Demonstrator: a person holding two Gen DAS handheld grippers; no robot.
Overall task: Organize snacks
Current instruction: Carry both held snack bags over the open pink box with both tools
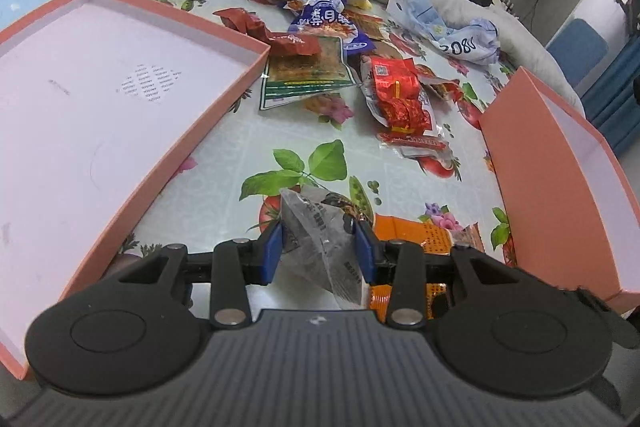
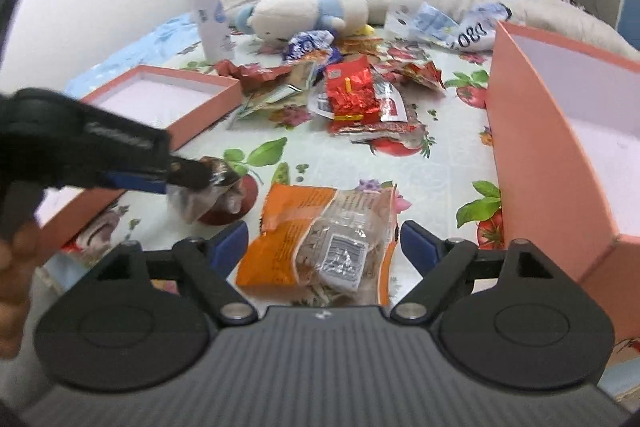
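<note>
orange snack packet (image 2: pixel 320 243) lies between the spread right claw (image 2: pixel 324 239); left claw (image 1: pixel 320 247) pinches a clear packet (image 1: pixel 320 235).

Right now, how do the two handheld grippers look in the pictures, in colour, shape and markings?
Both are alike. The left gripper and the right gripper each have a dark grey ribbed body, two round black discs at the sides, black link arms with silver rivets, and blue pads on the fingers. A small pale logo sits on the body. From the side, the left one carries white lettering, too blurred to read.
</note>
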